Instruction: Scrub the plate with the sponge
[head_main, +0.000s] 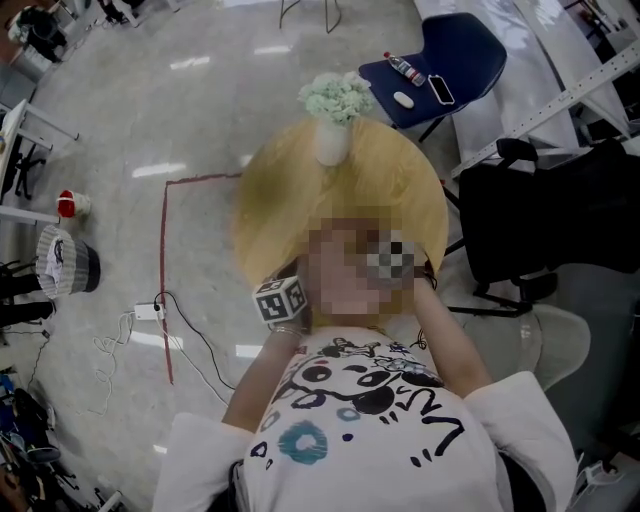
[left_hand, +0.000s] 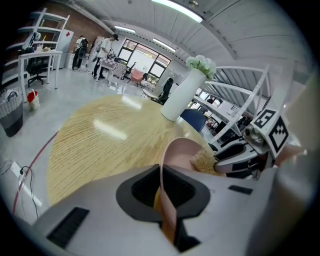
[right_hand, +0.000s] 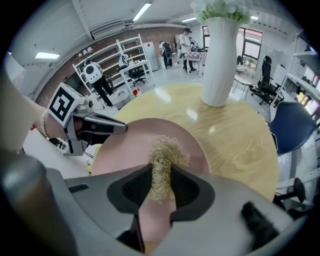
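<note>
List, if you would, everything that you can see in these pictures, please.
table: one, light wood, round, in front of the person
vase: one, white, on the table's far side
flowers: one bunch, pale green, in the vase
plate: one, pink, held by its rim near the table
sponge: one, beige, against the plate
chair: one, blue, beyond the table
cable: one, red, on the floor
left gripper: grey, shut on the plate
right gripper: grey, shut on the sponge
</note>
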